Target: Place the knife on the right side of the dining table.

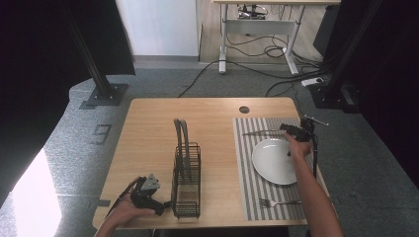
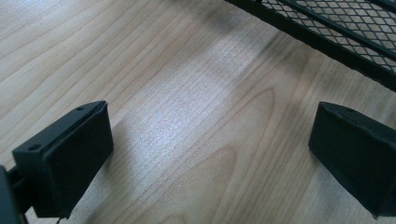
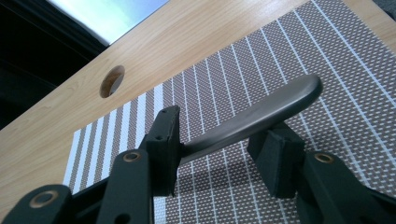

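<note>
Soft daylight, dark corners, sharp close-ups

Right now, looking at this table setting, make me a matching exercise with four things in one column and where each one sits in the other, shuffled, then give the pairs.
Things:
1. knife
2. fork
3. white plate
4. wire rack

Places:
A. bare wood, beside the left hand-held gripper
B. middle of the striped placemat
C. placemat's far edge, handle between the jaws of the right hand-held gripper
D. placemat's near edge

Pairs: 1-C, 2-D, 3-B, 4-A
</note>
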A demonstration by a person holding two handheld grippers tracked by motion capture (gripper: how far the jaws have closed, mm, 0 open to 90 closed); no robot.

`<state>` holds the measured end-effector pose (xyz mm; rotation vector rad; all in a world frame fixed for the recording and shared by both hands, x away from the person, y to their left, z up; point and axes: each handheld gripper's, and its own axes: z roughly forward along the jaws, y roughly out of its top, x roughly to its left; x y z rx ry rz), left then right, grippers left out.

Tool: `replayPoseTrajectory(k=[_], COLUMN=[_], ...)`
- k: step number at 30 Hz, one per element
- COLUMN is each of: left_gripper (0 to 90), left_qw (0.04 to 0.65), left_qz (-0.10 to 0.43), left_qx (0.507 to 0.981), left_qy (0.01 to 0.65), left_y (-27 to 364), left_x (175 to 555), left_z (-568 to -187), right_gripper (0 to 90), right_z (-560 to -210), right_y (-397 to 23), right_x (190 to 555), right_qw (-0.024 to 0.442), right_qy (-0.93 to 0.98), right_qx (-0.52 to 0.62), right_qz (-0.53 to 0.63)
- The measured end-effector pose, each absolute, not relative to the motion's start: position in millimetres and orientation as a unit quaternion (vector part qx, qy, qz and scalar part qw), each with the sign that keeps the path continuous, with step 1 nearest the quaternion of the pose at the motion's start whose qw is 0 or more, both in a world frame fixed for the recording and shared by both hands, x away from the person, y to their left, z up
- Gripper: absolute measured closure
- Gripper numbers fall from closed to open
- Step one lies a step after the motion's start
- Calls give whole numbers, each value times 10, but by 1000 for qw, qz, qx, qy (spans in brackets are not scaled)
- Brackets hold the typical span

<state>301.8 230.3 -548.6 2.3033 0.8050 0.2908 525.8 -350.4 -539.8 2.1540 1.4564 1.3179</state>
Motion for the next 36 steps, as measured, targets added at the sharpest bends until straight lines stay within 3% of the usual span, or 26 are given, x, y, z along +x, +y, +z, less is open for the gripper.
replayPoseTrajectory(k=[26, 33, 36], left_gripper=[0, 0, 0], left_qw=[336, 336, 336], left_qz=[112, 112, 112], left_qx=[883, 883, 883], left_qy=[309, 309, 309], left_y=[2301, 2300, 2300], left_x=[3018, 3020, 3021], left_z=[-5487, -5487, -5487], right_gripper=[484, 474, 471], right_z=[-5428, -5152, -5084], right_y=[-3563, -3469, -3442], right_x=[5261, 5314, 5370], right_qw=[92, 158, 158], right_qy=[494, 549, 564], right_qx=[753, 704, 698], right_qz=[424, 422, 412])
